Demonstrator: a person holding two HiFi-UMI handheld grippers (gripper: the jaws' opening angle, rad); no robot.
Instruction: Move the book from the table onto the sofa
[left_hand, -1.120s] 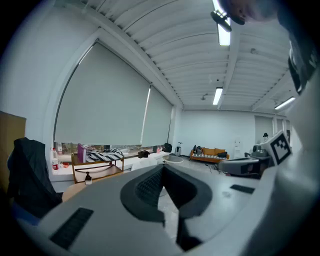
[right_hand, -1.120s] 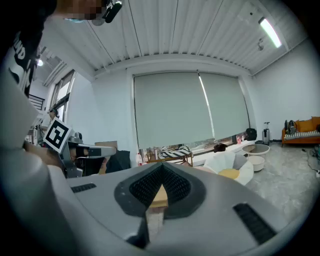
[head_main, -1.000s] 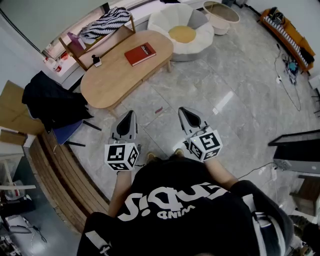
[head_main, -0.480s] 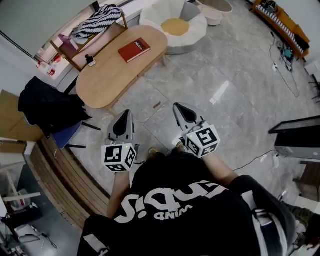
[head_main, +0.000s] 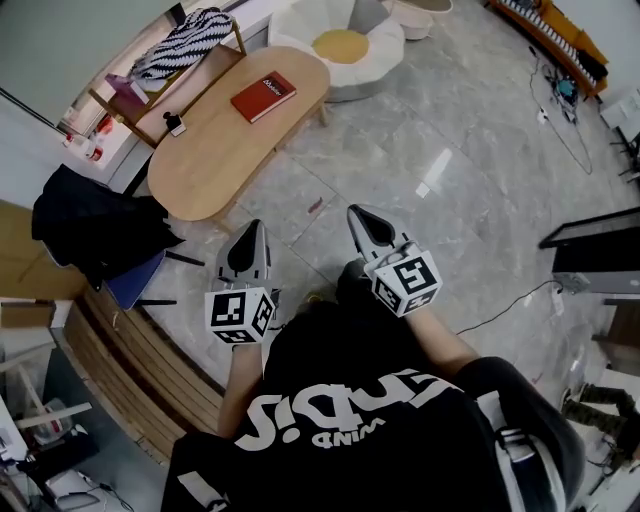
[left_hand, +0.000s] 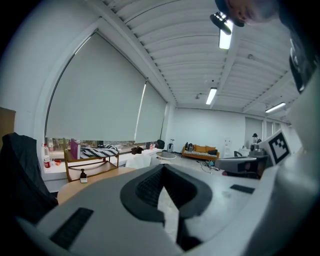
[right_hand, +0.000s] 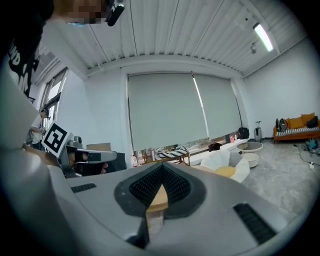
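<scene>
Head view: red book lies on the oval table.

Table in upper left of frame, long axis running toward top centre. Book on table's far end. Small bottle on table's left edge, well apart from book. Rack behind table, cloth on top of it. Petal-shaped seat just beyond table's far end, cushion in it. Jacket heap left of table's near end. Left gripper and right gripper side by side at frame centre, below table, apart from it.
</scene>
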